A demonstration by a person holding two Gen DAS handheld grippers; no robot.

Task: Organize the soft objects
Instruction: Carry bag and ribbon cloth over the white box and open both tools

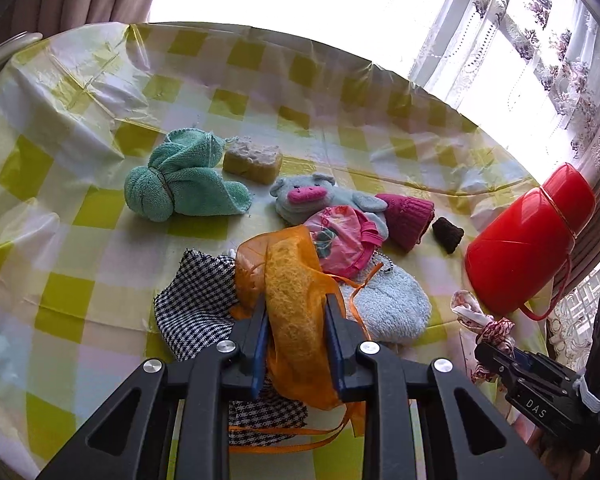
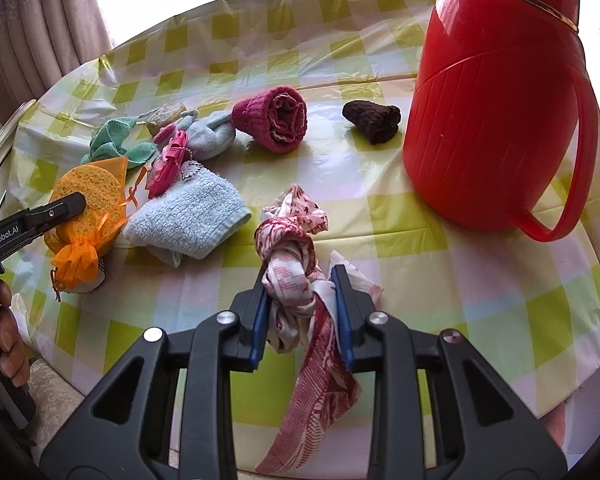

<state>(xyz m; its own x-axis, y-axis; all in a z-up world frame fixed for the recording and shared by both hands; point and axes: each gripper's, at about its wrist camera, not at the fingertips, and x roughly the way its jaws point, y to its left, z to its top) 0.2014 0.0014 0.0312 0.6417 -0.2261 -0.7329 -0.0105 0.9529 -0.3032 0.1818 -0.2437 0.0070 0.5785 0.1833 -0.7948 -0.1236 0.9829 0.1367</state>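
Left gripper (image 1: 296,316) angled steeply down over the bench (image 1: 100,184), fingers (image 1: 260,328) clenched on the yellow sponge in orange mesh (image 1: 296,292), which sits above a houndstooth cloth (image 1: 196,312). A bare hand (image 2: 4,340) wraps its handle at frame edge. Right gripper (image 2: 300,300) likewise pitched down, clamping the knotted red-and-white cloth (image 2: 292,264); whether the cloth clears the bench is unclear. Red thermos (image 2: 496,120) stands just beyond it.
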